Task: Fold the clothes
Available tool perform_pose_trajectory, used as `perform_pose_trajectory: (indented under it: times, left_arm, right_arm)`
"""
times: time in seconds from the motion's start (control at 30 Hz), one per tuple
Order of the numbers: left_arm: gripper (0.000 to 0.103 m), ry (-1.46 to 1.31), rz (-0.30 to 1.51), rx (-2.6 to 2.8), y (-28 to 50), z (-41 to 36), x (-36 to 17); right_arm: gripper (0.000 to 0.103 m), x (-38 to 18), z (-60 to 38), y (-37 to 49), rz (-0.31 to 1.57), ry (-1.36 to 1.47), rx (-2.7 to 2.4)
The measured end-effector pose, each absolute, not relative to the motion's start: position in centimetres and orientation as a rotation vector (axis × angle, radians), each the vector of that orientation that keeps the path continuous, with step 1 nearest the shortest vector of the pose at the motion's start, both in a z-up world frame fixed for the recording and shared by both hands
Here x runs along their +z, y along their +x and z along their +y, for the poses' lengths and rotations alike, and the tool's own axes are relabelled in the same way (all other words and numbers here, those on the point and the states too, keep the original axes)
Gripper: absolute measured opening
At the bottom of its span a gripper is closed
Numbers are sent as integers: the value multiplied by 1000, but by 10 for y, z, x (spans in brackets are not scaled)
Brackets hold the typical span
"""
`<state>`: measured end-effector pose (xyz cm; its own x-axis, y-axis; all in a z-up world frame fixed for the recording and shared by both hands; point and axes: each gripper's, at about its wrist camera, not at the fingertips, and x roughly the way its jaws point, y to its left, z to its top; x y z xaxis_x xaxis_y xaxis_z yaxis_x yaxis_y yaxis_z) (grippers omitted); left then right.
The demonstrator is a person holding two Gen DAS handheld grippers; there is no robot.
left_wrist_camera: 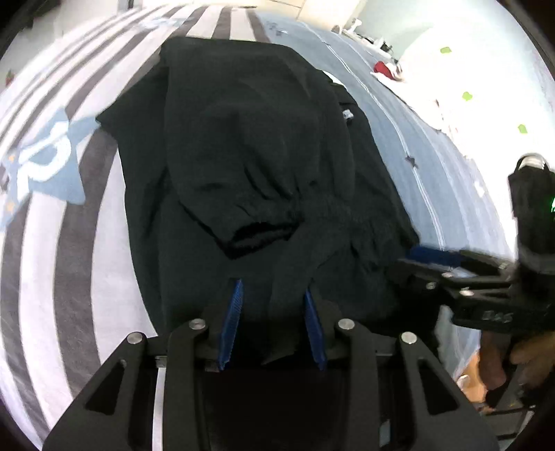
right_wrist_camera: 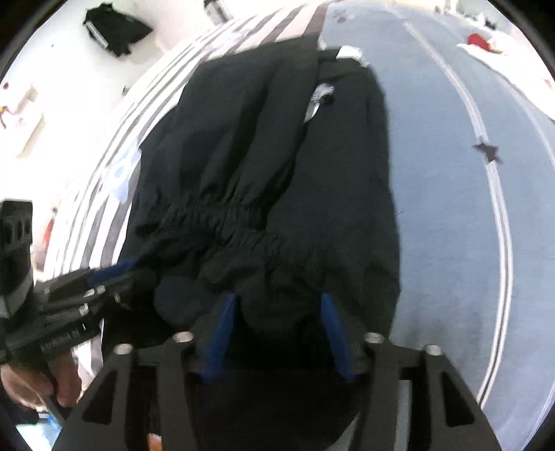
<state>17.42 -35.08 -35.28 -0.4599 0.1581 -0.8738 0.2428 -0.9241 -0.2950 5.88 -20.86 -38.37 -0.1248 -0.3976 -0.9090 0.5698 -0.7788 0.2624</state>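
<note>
A black garment (left_wrist_camera: 249, 145) lies folded over itself on a bed cover (left_wrist_camera: 45, 277) with grey and white stripes; its gathered elastic hem (right_wrist_camera: 215, 211) runs across the middle. My left gripper (left_wrist_camera: 274, 305) sits at the near edge with a fold of the black cloth pinched between its blue pads. In the right wrist view the left gripper (right_wrist_camera: 114, 274) reaches in from the left onto that edge. My right gripper (right_wrist_camera: 279, 308) stands open, its pads wide apart over the cloth's near right part. It also shows from the side, as the right gripper (left_wrist_camera: 416, 256) at the garment's right edge.
The cover's right part is blue-grey (right_wrist_camera: 451, 173) with white lines and a dark star (right_wrist_camera: 487, 152). A red object (left_wrist_camera: 383, 67) lies on a white sheet at the far right. Another black item (right_wrist_camera: 114, 31) lies at the far left. A hand (left_wrist_camera: 530, 360) holds the right gripper.
</note>
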Motion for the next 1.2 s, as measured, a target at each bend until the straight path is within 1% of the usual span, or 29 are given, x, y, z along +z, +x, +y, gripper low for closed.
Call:
perform_pose_trajectory:
  times: [0.03,0.07,0.1,0.17,0.2,0.23,0.27,0.3,0.33,0.37,0.4,0.47,0.53,0.57,0.73,0.8,0.87,0.9,0.93,0.97,1.0,1.03,1.07,1.1,1.17,1.2]
  left_arm:
    - [17,1610,578,-2577,174,-349,-354]
    - [7,1608,566,-2574,176,-348,-354]
    - [2,1606,554,-2572,178,-347,-355]
    - [1,1597,550,-2578,184,-341,-356]
    - [1,1591,551,-2580,187,-341,-355]
    - [1,1582,567,-2589,189,-341,-353]
    - [1,1569,569,-2597,193,-341,-349]
    - [1,1557,572,-2605,196,-342,-345]
    - [1,1559,591,-2605,200,-343,-344]
    - [1,1560,611,-2604,203,-345,-343]
    - [1,1560,634,-2596,207,-347,-342]
    - [1,1579,683,-2574,217,-352,-342]
    - [1,1614,678,-2554,232,-353,-340]
    - [1,1632,674,-2544,239,-354,-340]
    - [2,1739,640,-2514,267,-344,-341]
    - [3,1760,602,-2527,275,-341,-334]
    - [6,1780,592,-2523,277,-340,-328]
    - [9,1805,597,-2516,280,-339,-326]
    - [11,1831,601,-2509,283,-337,-323]
    - [13,1860,582,-2503,286,-335,-322]
    - [18,1882,545,-2506,291,-331,-319]
    - [20,1888,506,-2516,296,-328,-317]
    - [20,1885,486,-2530,311,-327,-312]
    - [20,1882,469,-2542,324,-326,-307]
    - [20,1872,482,-2527,333,-330,-304]
    - [20,1852,484,-2517,334,-335,-303]
  right_arm:
    - [79,-384,-208,58,209,1513,-1985]
    - [79,-385,-207,57,222,1513,-2012]
    - [79,-389,-203,53,196,1522,-2015]
    - [78,-399,-193,43,79,1552,-1972]
    - [65,-402,-193,41,36,1554,-1942]
    - [53,-403,-195,42,34,1544,-1915]
    - [30,-403,-199,43,57,1528,-1891]
    - [21,-401,-202,46,74,1505,-1869]
    - [19,-398,-204,49,85,1477,-1849]
    - [12,-396,-205,51,81,1468,-1826]
    - [9,-394,-204,52,64,1471,-1807]
    - [9,-386,-199,57,63,1453,-1800]
    - [11,-381,-190,65,101,1454,-1797]
    - [14,-380,-185,69,124,1463,-1789]
    - [14,-384,-168,95,229,1521,-1688]
    - [17,-379,-166,101,292,1511,-1687]
    - [19,-371,-163,98,339,1499,-1721]
    - [20,-366,-159,93,338,1495,-1742]
    - [21,-361,-156,87,338,1492,-1763]
    - [21,-355,-154,82,330,1484,-1783]
    - [22,-348,-154,78,314,1471,-1804]
    - [22,-341,-153,73,289,1458,-1821]
    - [26,-336,-153,73,247,1445,-1826]
    - [32,-332,-156,75,199,1438,-1817]
    - [40,-330,-162,70,113,1430,-1790]
    - [41,-336,-170,69,100,1429,-1773]
